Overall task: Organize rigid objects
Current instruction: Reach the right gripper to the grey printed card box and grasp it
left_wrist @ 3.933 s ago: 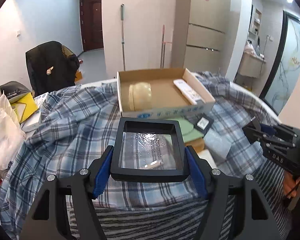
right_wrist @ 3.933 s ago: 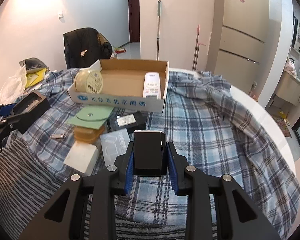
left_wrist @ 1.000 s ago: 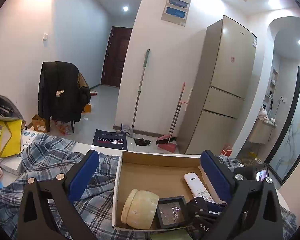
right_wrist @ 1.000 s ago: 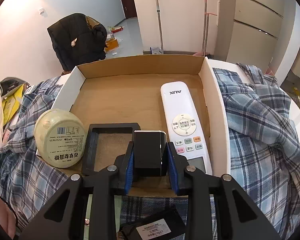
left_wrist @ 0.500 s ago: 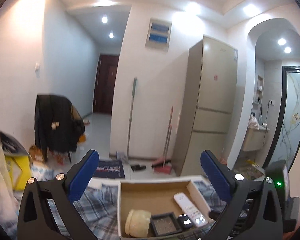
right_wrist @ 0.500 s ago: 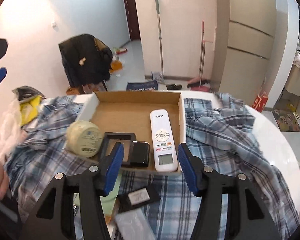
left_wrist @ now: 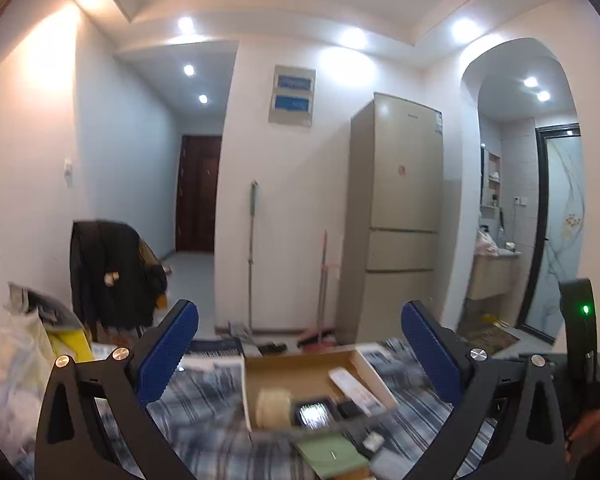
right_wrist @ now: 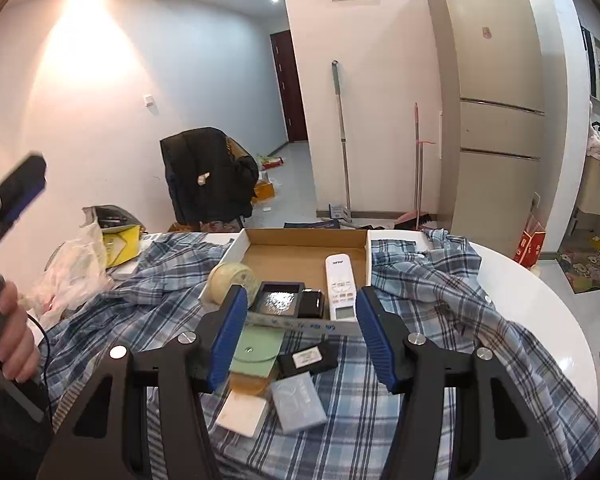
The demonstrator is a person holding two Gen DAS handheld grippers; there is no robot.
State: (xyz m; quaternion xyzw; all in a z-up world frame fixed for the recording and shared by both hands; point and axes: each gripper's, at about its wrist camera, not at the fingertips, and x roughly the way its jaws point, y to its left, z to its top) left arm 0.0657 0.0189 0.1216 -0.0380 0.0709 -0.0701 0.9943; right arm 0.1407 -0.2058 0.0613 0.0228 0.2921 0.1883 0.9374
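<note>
White and round, the tabletop (right_wrist: 540, 320) carries a rumpled blue plaid shirt (right_wrist: 440, 304) with loose things on it. Nearest the right gripper (right_wrist: 302, 334), whose jaws stand apart with nothing between them, lie a white block (right_wrist: 242, 414) and a grey-blue flat case (right_wrist: 298, 402); just past these sit a green card (right_wrist: 260, 346) and a black box (right_wrist: 308, 358) with a white label too small to read. Farther on, beyond the jaws and well clear of them, is the cardboard box (right_wrist: 306, 242), blue print running along its near wall, blurred. Inside it lie a cream jar (right_wrist: 234, 278) on its side, a black square frame (right_wrist: 280, 299), a small black block (right_wrist: 313, 303) and a white remote (right_wrist: 340, 282) whose top lettering cannot be made out. The left gripper (left_wrist: 298, 354) hangs high with its jaws wide and empty, the same box (left_wrist: 300, 368) low between them. Behind stands a beige refrigerator (right_wrist: 496, 92).
</note>
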